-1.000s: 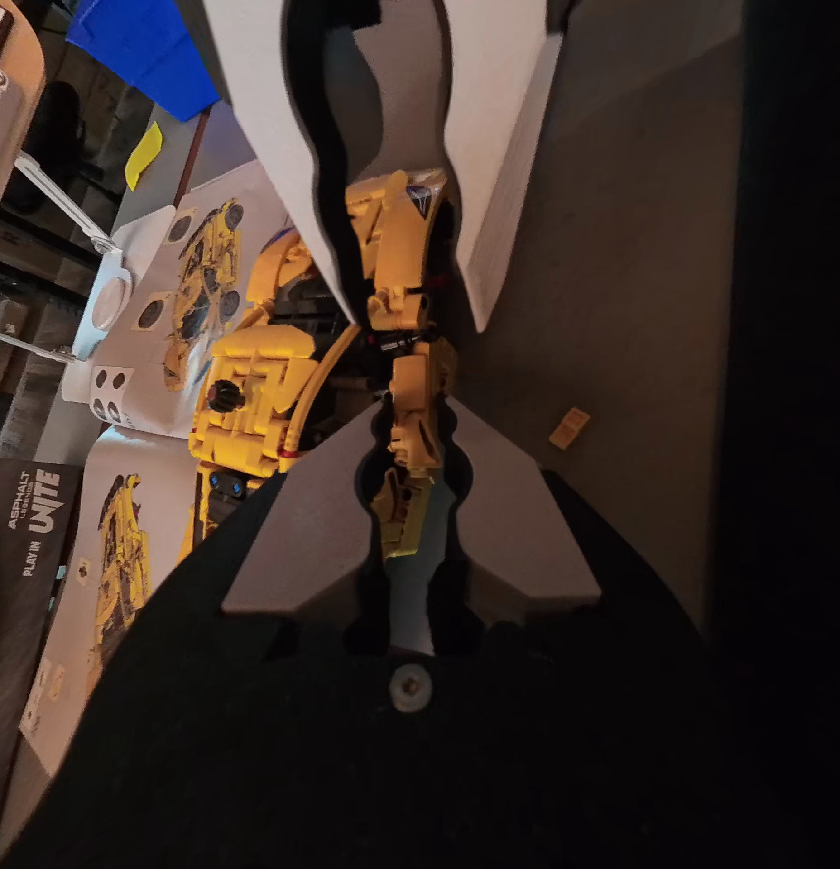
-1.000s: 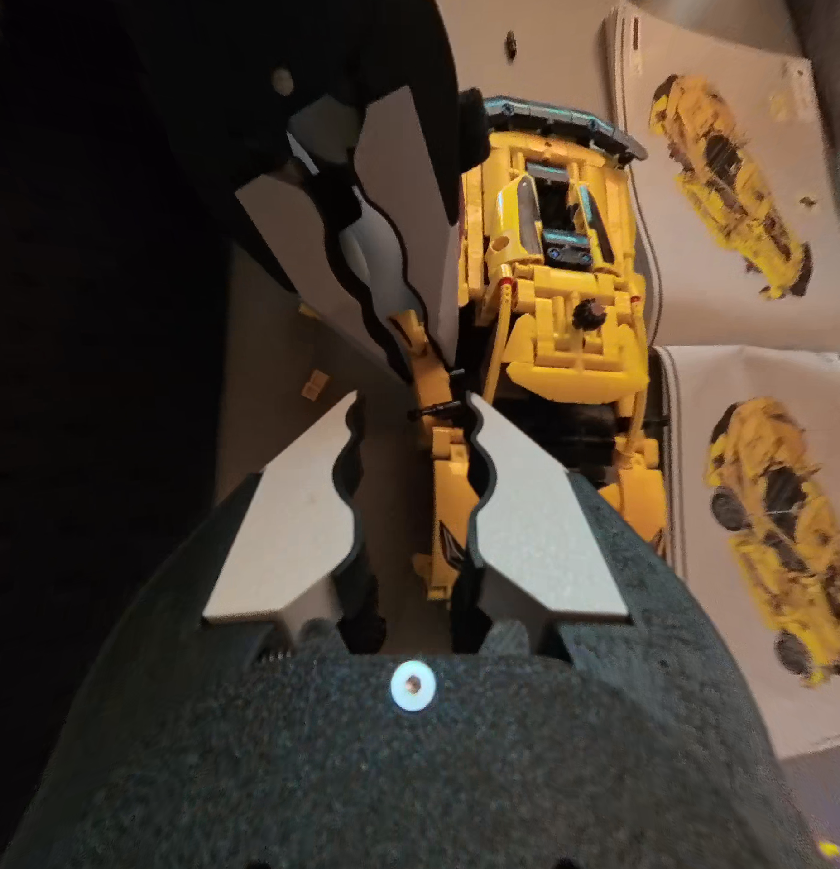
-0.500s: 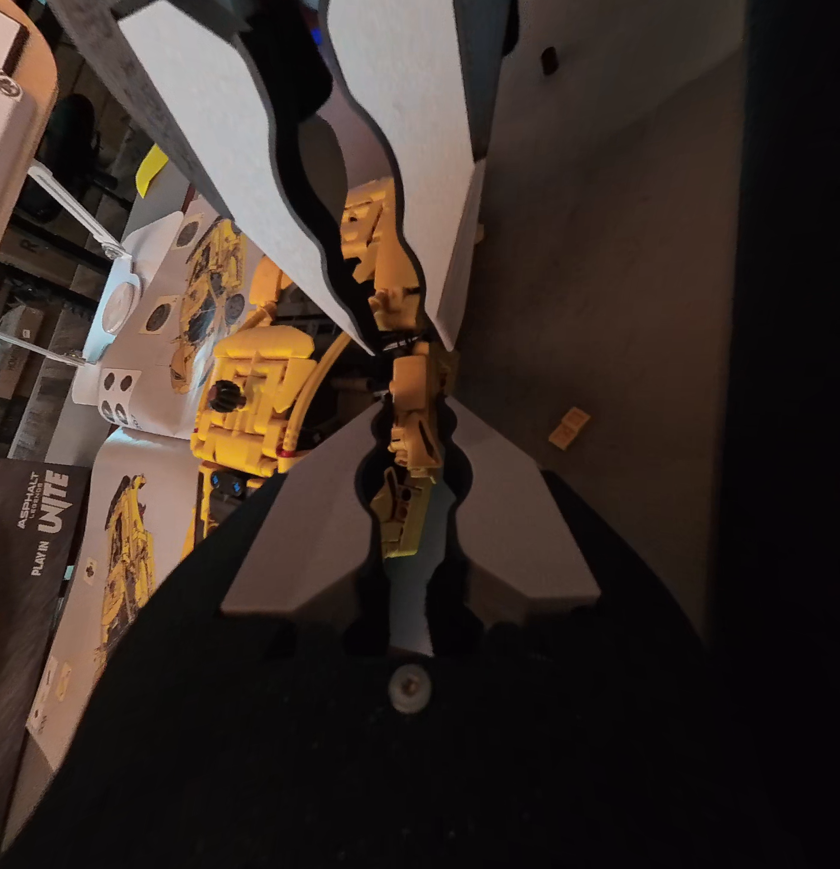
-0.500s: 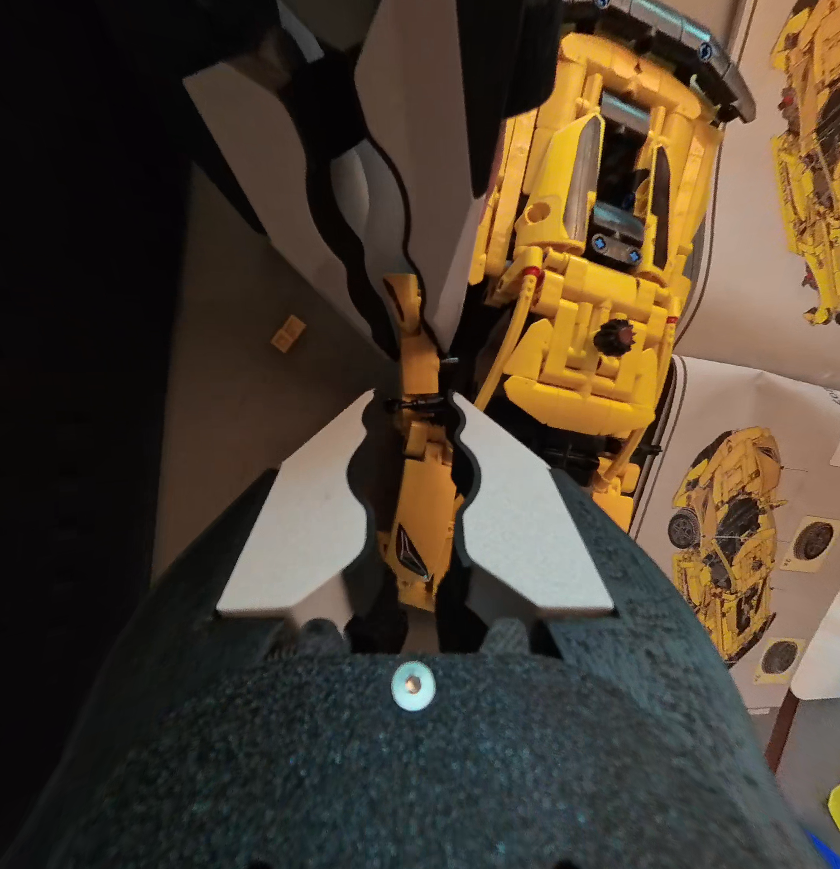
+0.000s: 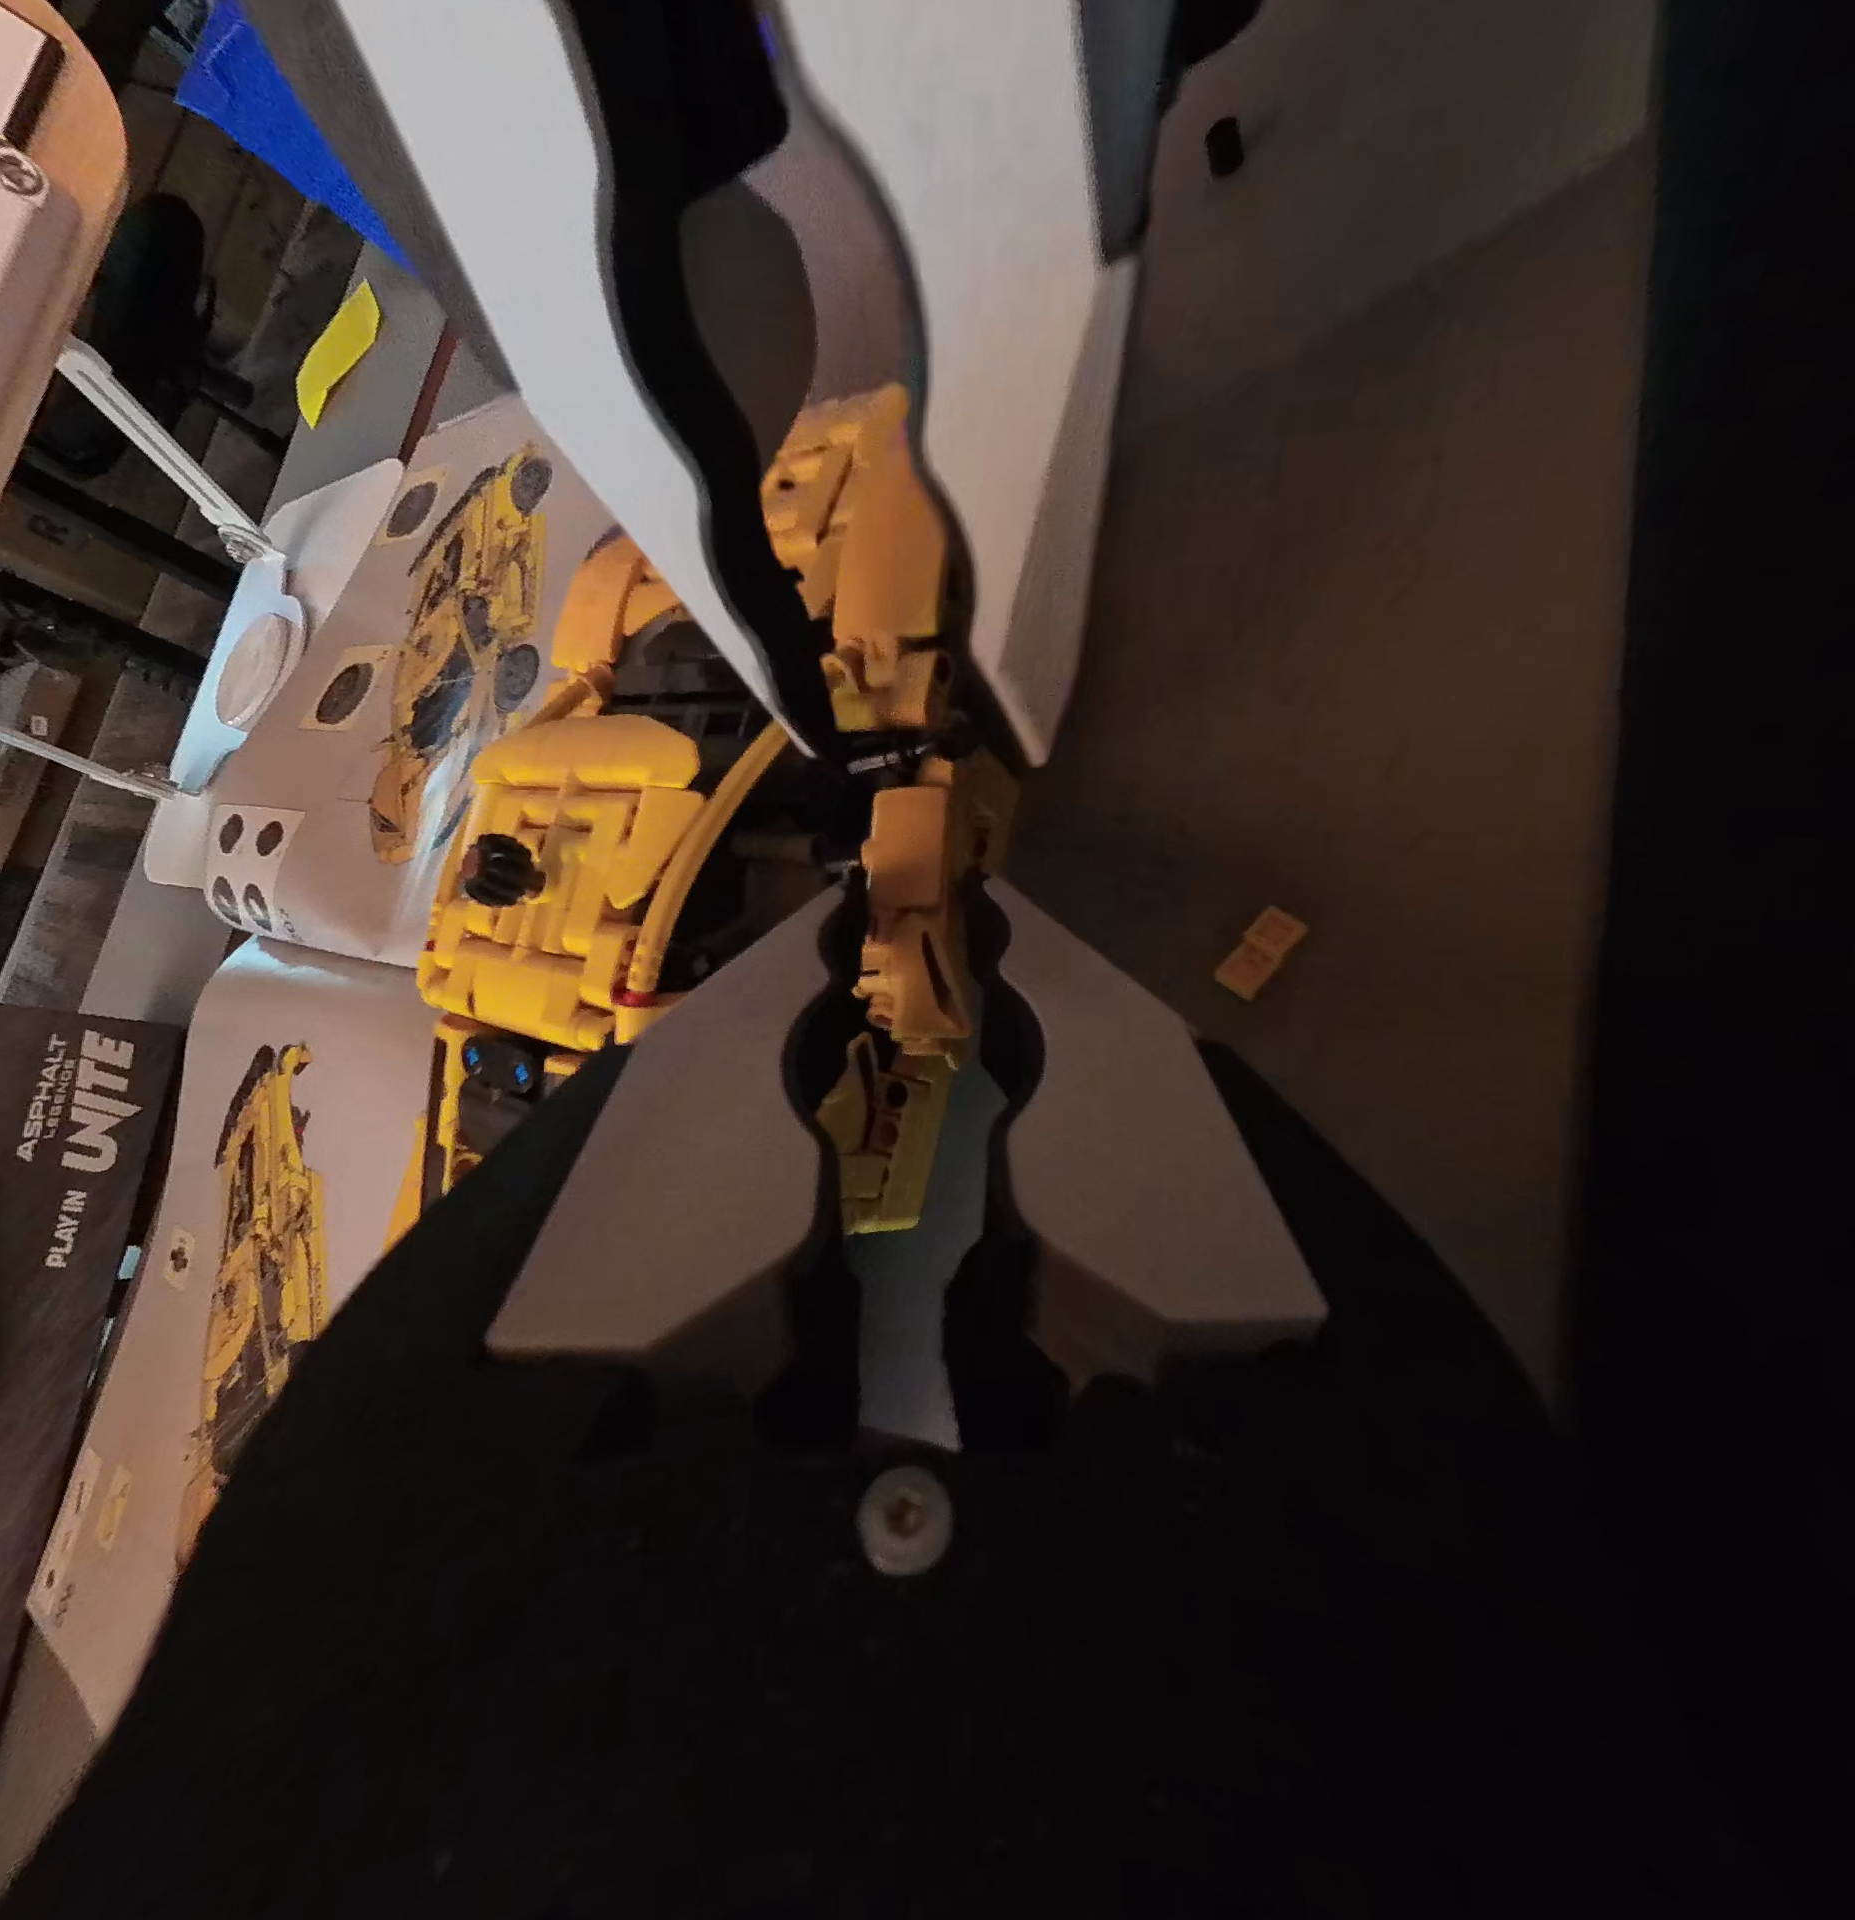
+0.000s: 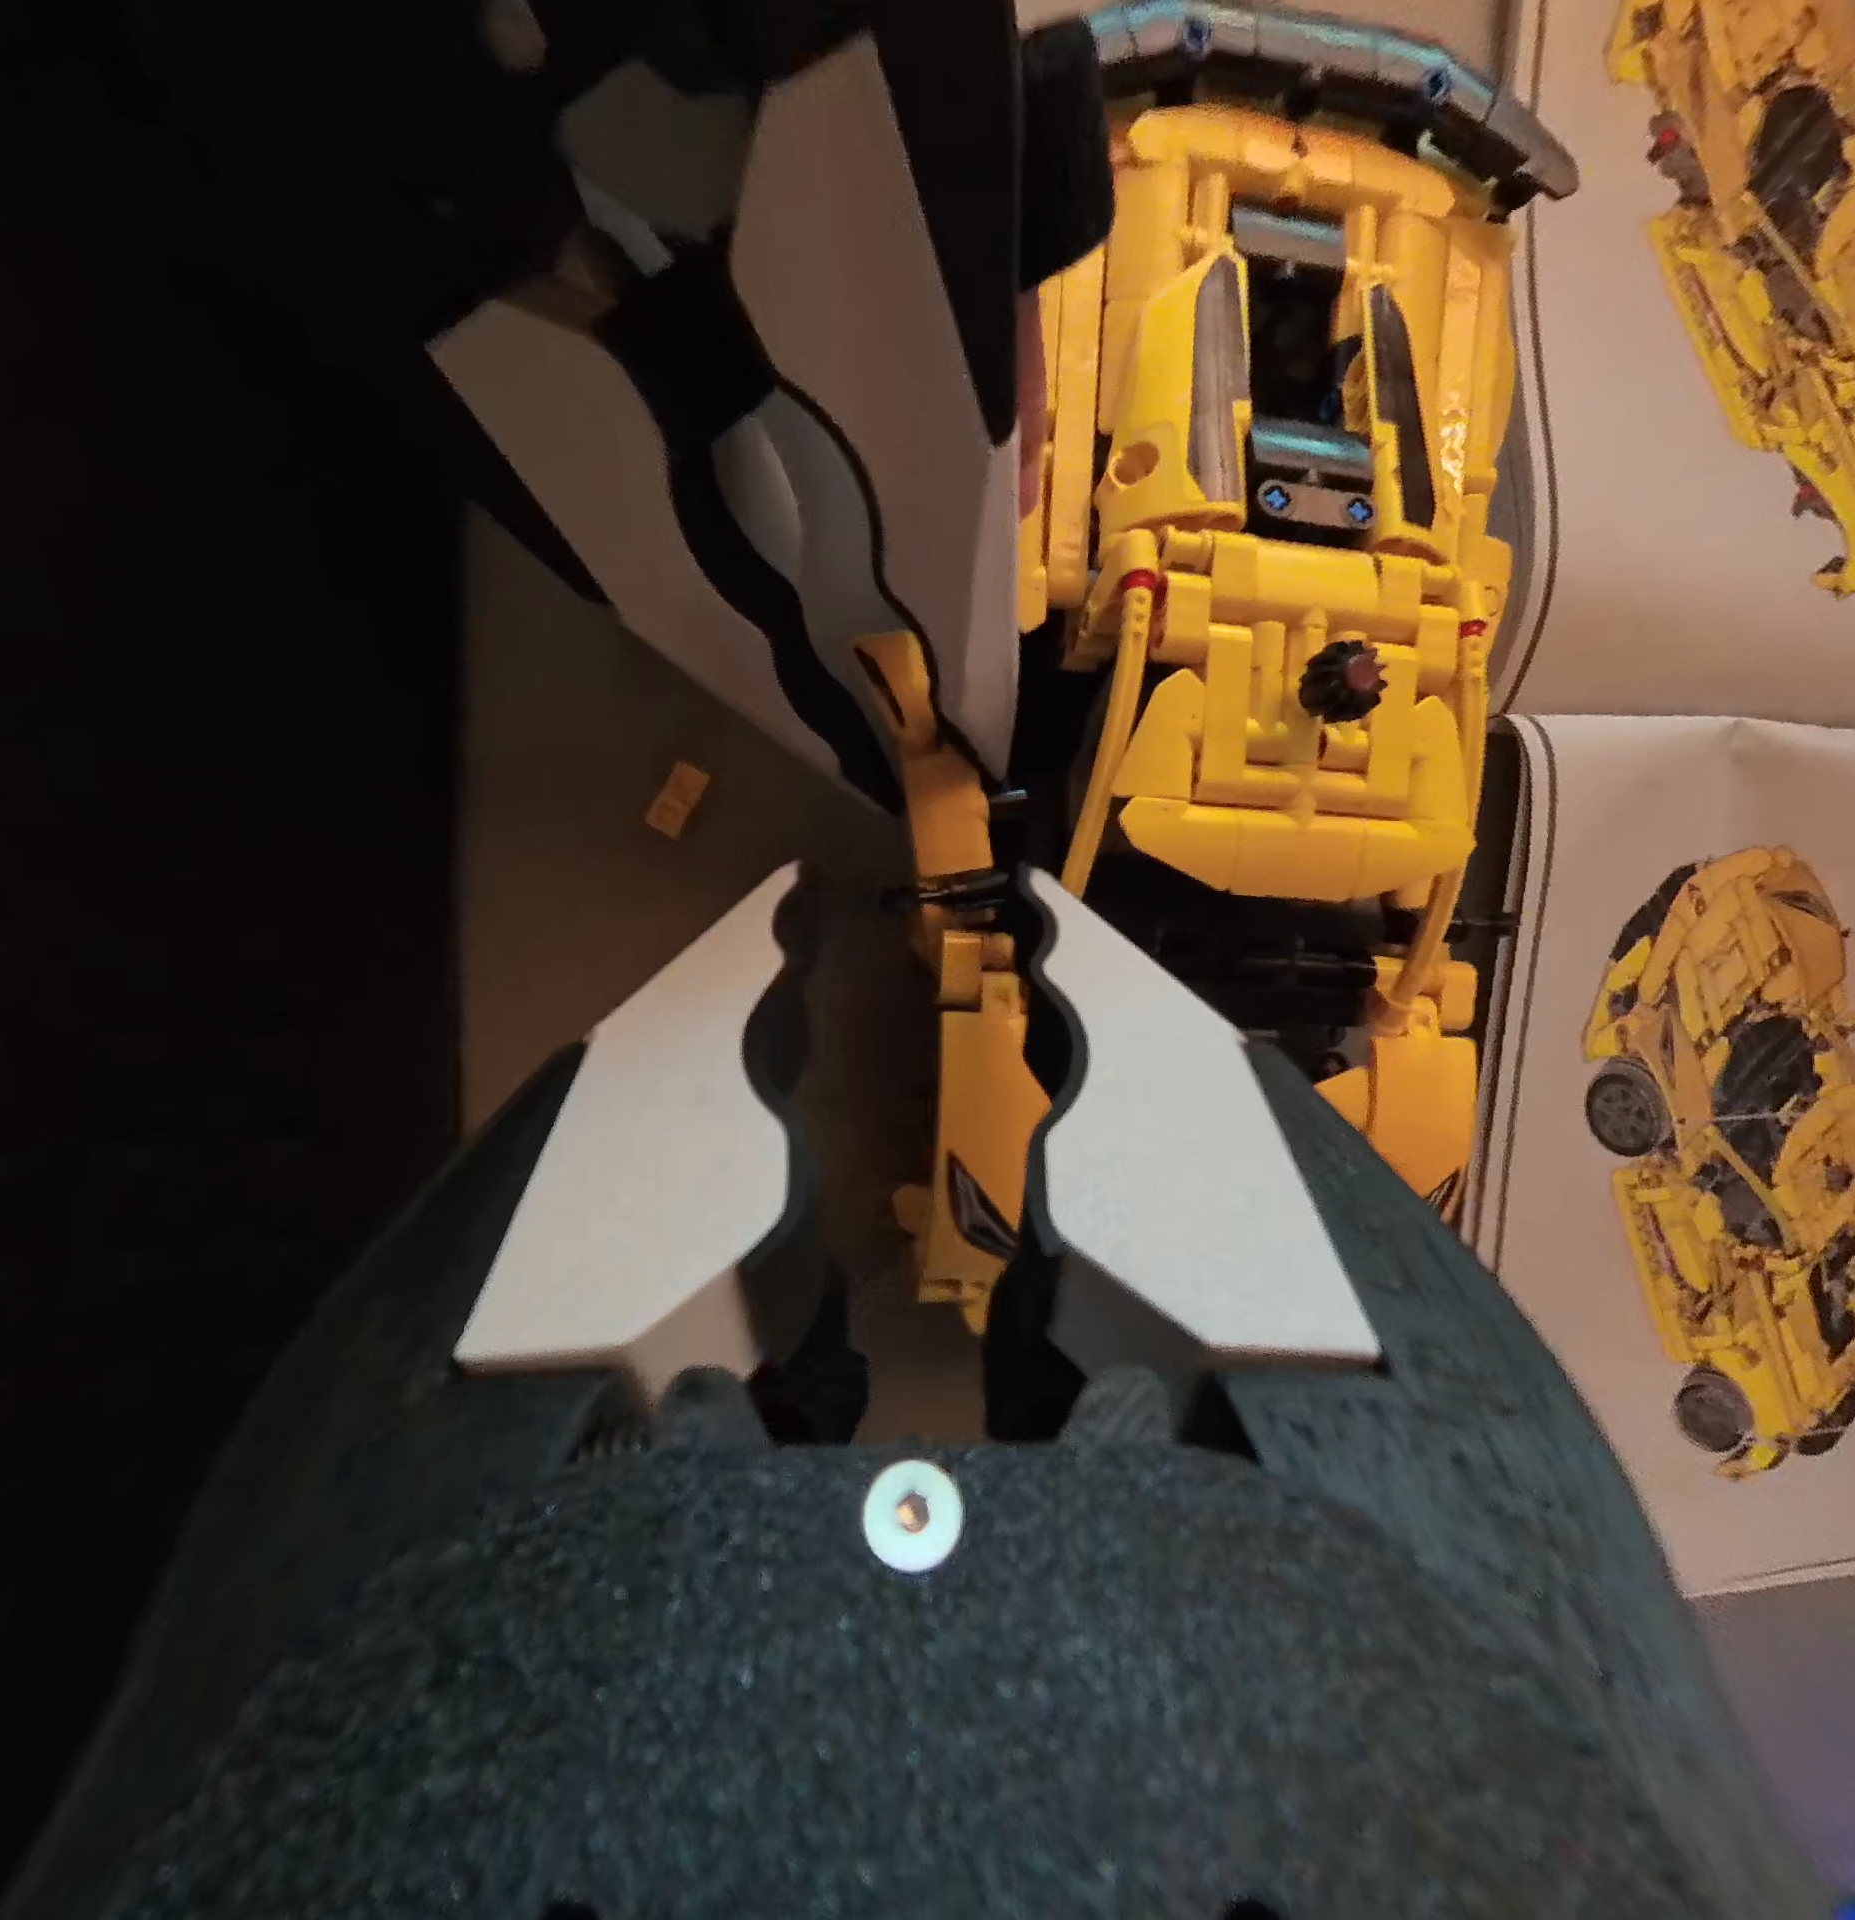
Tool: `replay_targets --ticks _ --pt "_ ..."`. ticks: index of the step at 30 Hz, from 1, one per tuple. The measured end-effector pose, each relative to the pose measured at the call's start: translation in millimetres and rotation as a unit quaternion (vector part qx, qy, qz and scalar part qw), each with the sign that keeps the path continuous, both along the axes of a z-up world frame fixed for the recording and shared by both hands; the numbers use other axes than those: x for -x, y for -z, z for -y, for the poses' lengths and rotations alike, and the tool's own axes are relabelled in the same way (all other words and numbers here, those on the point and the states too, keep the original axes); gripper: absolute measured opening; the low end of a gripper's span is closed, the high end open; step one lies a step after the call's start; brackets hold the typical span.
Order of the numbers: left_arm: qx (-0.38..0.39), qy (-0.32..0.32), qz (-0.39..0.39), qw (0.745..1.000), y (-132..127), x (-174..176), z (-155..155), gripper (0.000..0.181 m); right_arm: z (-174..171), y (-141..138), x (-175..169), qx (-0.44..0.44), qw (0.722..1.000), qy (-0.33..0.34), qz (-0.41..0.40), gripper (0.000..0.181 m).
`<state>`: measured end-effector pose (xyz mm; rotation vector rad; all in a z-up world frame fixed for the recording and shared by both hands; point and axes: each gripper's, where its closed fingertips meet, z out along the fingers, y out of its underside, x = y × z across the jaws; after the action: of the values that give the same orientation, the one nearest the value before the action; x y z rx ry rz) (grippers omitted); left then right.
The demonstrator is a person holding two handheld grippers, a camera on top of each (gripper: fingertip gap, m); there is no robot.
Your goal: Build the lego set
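Left gripper [image 5: 907, 914] clamped on near end of yellow side panel [image 5: 902, 935]; right gripper [image 6: 907, 883] parted, panel against one finger only. Beside yellow lego car [image 6: 1297, 644] on table [image 5: 1318, 623].

The yellow car [image 6: 1307, 644] looked like glossy plastic; the printed sheets [image 6: 1671, 1091] were matt paper; the right gripper [image 6: 912, 894] body was rough, grainy black.
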<state>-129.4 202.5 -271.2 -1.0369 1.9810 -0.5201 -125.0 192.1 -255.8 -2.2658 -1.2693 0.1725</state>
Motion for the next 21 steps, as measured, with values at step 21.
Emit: replay_targets --ticks 21 --pt "0.229 -0.048 -0.070 0.970 5.6 75.6 6.8 0.021 30.8 45.9 38.8 -0.005 0.981 0.138 -0.138 0.013"
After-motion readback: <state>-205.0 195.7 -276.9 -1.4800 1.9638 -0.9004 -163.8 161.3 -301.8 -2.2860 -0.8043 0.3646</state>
